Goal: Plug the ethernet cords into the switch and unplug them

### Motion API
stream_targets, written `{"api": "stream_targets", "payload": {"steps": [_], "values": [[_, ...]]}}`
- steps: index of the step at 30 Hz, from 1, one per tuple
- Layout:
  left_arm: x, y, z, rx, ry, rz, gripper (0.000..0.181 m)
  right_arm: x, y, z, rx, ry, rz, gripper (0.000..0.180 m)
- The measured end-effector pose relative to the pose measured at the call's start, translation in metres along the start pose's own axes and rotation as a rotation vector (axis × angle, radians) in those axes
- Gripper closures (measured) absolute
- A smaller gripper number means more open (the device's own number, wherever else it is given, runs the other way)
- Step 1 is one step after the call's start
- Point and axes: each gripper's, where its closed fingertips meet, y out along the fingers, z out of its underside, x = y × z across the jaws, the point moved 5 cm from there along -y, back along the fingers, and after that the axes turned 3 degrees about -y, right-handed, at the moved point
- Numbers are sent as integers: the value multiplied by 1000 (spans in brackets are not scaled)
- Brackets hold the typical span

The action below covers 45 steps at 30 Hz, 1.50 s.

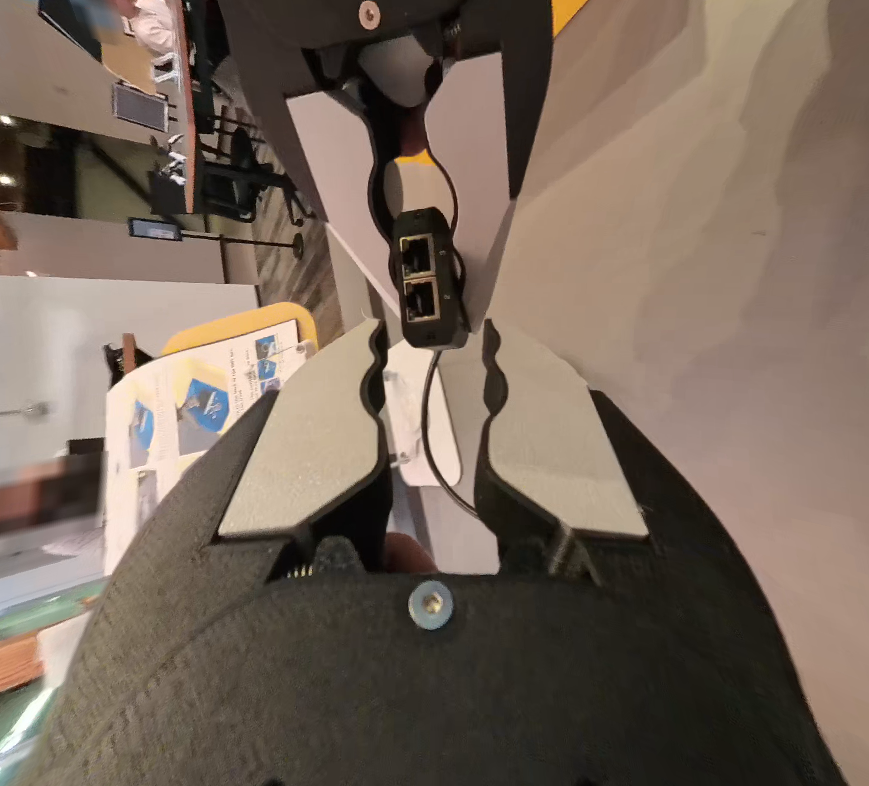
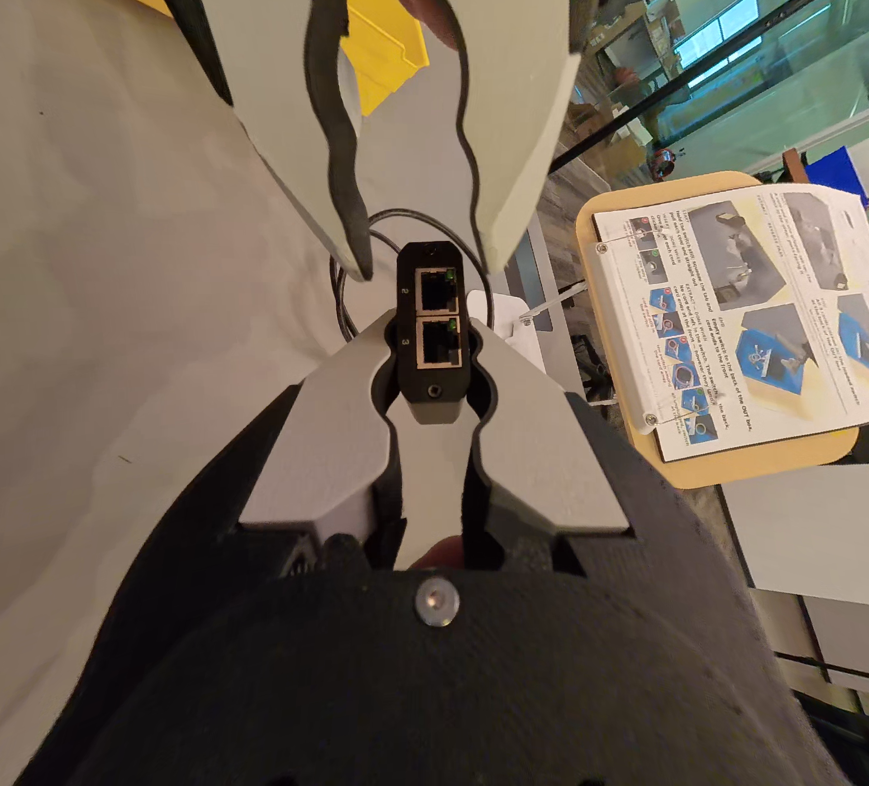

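Note:
The switch [image 2: 435,340] is a small grey box with a black face and two empty ports. My right gripper [image 2: 430,326] is shut on its body and holds it above the white table [image 2: 141,199]. My left gripper [image 1: 432,330] is open and empty, facing the switch [image 1: 425,283] with its tips just short of the ports. In the right wrist view it [image 2: 428,260] comes in from the top. A thin black cord [image 2: 339,293] loops behind the switch and hangs between my left fingers [image 1: 427,410]. No plug shows.
A yellow bin [image 2: 381,43] lies on the table behind the left gripper. A wooden board with an instruction sheet [image 2: 705,316] stands past the table edge, with a white bracket [image 2: 517,330] beside it. A seated person [image 1: 153,27] is far off.

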Motion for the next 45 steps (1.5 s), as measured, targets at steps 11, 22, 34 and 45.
{"api": "stream_targets", "payload": {"steps": [11, 22, 34, 45], "values": [[-4, -2, -2, -34, 73, -85, 157, 0, -9, -3, -128, 14, -18, 148], [-9, 7, 9, 43, 158, -134, 140, 1, 7, 3, 56, -94, 4, 158], [-22, 3, 4, -10, 362, -221, 156, 0, -9, -5, -78, 59, -421, 100], [-26, -4, -2, -65, 456, -232, 155, 18, 13, -12, -15, -75, -766, 112]]}}
